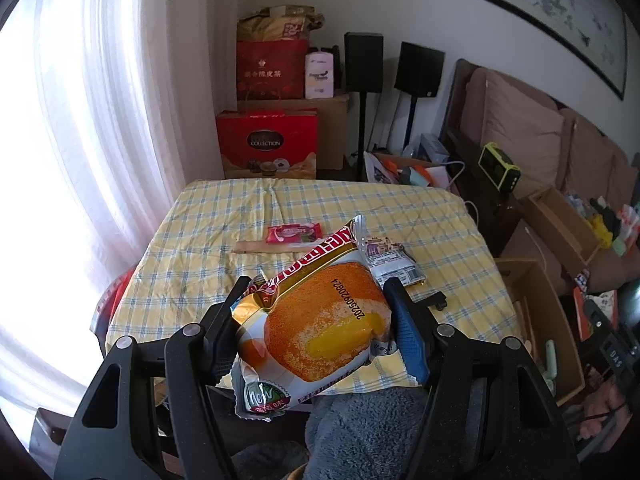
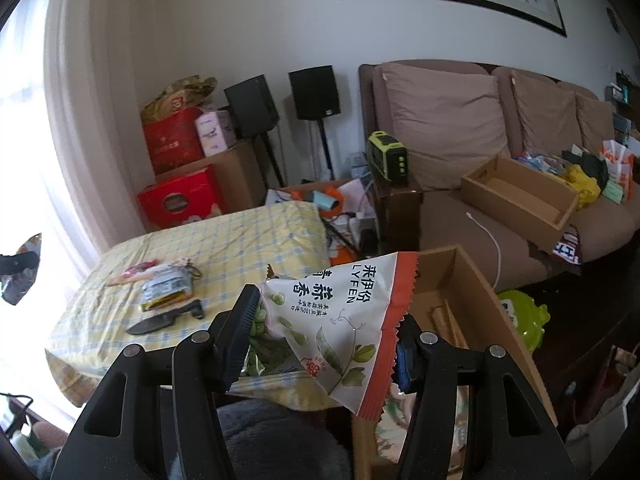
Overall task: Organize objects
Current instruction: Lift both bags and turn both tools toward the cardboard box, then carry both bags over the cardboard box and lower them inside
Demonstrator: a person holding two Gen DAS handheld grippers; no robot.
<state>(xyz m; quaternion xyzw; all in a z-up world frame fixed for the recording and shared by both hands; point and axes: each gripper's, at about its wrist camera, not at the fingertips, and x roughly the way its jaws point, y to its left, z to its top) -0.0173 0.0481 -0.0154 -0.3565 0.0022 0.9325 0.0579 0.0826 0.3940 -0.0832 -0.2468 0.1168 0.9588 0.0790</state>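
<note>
My left gripper (image 1: 316, 316) is shut on an orange cake snack packet (image 1: 320, 328), held above the near edge of the table with the yellow checked cloth (image 1: 200, 248). My right gripper (image 2: 328, 332) is shut on a white and red green-pea snack bag (image 2: 344, 332), held over the near right corner of the table beside an open cardboard box (image 2: 480, 292). On the cloth lie a pink packet (image 1: 294, 233), a flat wooden piece (image 1: 256, 246), a silver snack packet (image 1: 394, 260) and a black knife (image 2: 160, 322).
Red gift boxes (image 1: 268, 144) and cartons are stacked beyond the table by the curtain. Two black speakers (image 1: 418, 70) stand on poles. A brown sofa (image 2: 460, 140) at the right carries a wooden tray (image 2: 520, 200) and clutter. A green toy (image 2: 524, 320) lies on the floor.
</note>
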